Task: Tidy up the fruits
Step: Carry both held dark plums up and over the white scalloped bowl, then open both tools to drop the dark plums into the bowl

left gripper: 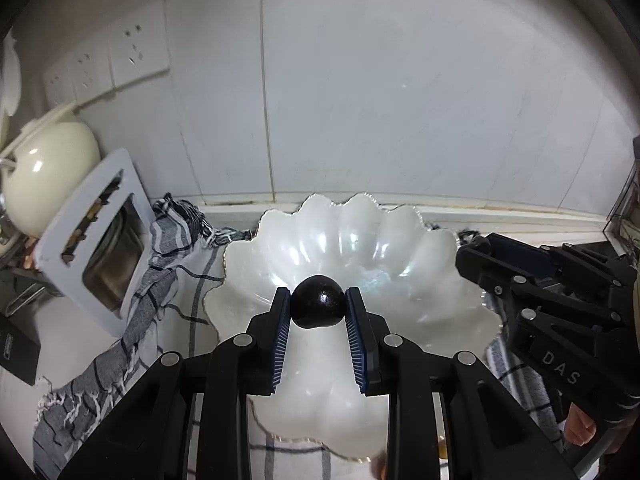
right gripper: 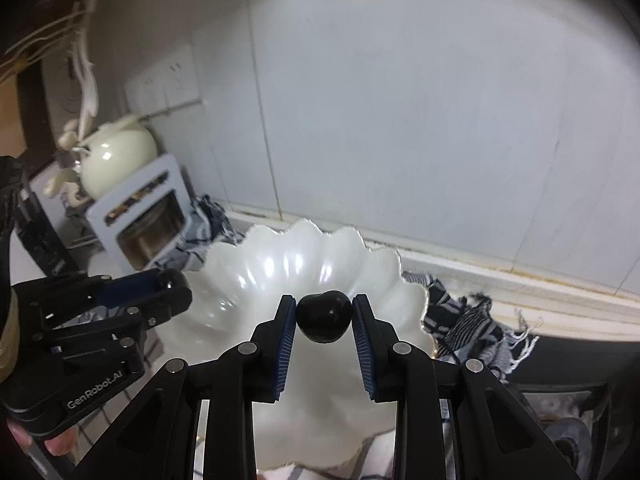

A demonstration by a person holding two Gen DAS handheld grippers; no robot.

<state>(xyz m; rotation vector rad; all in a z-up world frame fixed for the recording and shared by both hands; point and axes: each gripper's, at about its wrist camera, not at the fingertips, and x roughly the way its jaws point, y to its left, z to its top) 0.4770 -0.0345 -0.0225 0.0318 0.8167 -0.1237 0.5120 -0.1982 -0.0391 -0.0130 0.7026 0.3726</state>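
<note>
over the scalloped bowl point(left gripper: 400, 248), left tongs point(left gripper: 318, 300) pinching a dark fruit point(left gripper: 318, 307), right tongs point(right gripper: 324, 312) pinching another (cherry-like) point(right gripper: 324, 316)

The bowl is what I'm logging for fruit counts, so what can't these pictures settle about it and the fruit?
- Bowl floor: left tongs and right tongs cover its near part in both wrist views.
- Near rim: hidden behind the tongs' frames in both views.
- Left fruit and right fruit: too dark and glossy to name.
</note>
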